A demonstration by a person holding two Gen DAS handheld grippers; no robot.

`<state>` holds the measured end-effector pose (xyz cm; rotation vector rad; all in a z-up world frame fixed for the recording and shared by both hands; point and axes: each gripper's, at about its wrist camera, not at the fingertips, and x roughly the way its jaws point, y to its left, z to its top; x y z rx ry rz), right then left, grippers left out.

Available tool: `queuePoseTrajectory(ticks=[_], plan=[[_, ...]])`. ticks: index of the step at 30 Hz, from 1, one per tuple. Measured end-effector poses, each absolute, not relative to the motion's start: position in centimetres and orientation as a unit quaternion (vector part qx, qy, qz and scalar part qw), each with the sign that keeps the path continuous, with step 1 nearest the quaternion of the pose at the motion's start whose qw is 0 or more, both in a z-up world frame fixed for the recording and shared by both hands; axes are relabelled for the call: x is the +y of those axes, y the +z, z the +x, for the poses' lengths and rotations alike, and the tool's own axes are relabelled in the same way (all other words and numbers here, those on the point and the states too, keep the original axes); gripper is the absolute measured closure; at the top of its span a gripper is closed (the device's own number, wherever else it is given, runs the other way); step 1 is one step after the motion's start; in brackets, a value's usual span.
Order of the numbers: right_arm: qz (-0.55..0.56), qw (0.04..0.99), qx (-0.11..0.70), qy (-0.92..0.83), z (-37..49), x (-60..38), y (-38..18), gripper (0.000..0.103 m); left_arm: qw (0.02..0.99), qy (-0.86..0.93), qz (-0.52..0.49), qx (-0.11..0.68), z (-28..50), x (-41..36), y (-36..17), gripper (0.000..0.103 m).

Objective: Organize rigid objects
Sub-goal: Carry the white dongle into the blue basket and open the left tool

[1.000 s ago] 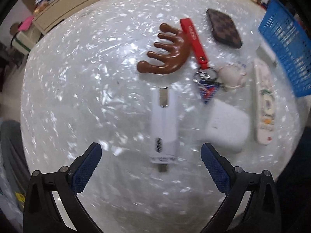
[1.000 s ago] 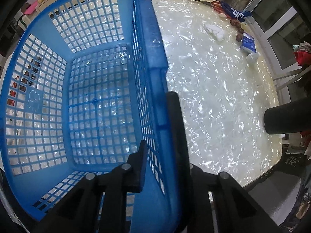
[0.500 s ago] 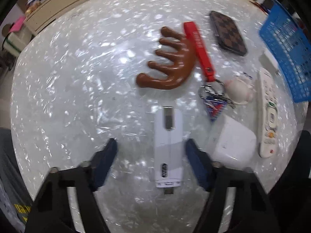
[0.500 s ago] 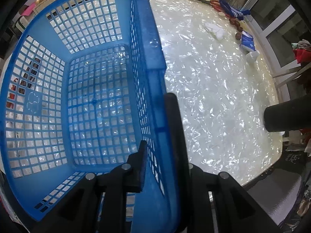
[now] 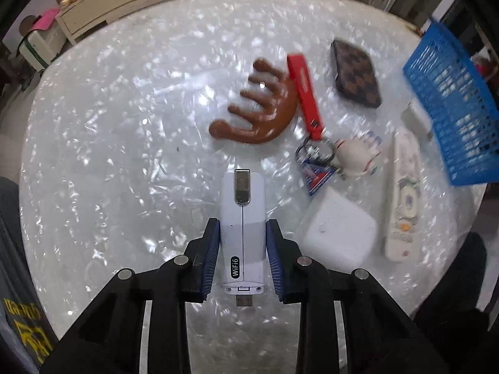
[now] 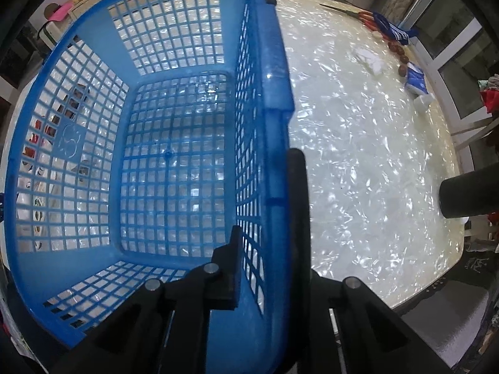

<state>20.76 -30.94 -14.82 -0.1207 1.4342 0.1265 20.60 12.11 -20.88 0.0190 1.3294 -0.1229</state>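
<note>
Tongs first: your left tongs (image 5: pixel 243 255) are clamped on the white WiFi dongle (image 5: pixel 243 227), one blue pad (image 5: pixel 213 255) pressed against each long side, the USB plug at its near end pointing back toward you and its metal clip at the far end; whether it is lifted or resting on the pearly desk (image 5: pixel 109 143) cannot be told; just right of the dongle lies a white square case (image 5: pixel 340 233), and past that a white remote (image 5: pixel 404 199) lying lengthwise; beyond the dongle sits a brown antler-shaped comb (image 5: pixel 262 115), with a red strap keychain (image 5: pixel 307 99) touching its right side, its ring joined to a small pennant tag and a pale round charm (image 5: pixel 355 155); farther back rests a checkered brown wallet (image 5: pixel 355 74), and the blue basket (image 5: pixel 452 109) stands at the desk's right edge; your right tongs (image 6: pixel 265 249) are closed on that basket's side wall (image 6: pixel 274 155), one finger inside and one outside; its mesh interior holds nothing.
</note>
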Motion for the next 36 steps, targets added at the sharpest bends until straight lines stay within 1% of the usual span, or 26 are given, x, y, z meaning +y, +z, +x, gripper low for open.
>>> queuePoseTrajectory(ticks=[4,9,14,19,23,27,32,36], plan=[[-0.043,0.755,0.652,0.061,20.0,-31.6,-15.0,0.094,0.802,-0.060,0.006,0.594,20.6,11.0,-17.8,0.070],[-0.044,0.759,0.646,0.067,19.7,-31.8,-14.5,0.096,0.823,-0.094,0.019,0.559,19.4,7.1,-12.0,0.070],[-0.050,0.762,0.641,0.082,19.6,-31.7,-13.8,0.096,0.839,-0.157,0.033,0.520,20.0,0.2,-7.2,0.070],[-0.045,0.766,0.633,0.099,19.6,-31.3,-13.7,0.097,0.842,-0.221,0.054,0.489,21.1,-7.7,-4.1,0.070],[-0.044,0.771,0.625,0.118,19.6,-31.1,-13.7,0.097,0.832,-0.256,0.056,0.488,22.4,-12.3,-3.9,0.070],[-0.023,0.772,0.621,0.135,20.3,-31.3,-13.8,0.098,0.820,-0.277,0.050,0.499,23.3,-15.8,-4.8,0.070],[-0.004,0.773,0.624,0.115,20.6,-31.1,-13.9,0.098,0.801,-0.276,0.052,0.529,25.1,-18.4,-8.2,0.070],[0.013,0.774,0.622,0.114,20.3,-31.6,-14.2,0.098,0.784,-0.281,0.076,0.549,25.6,-20.2,-10.3,0.070]])
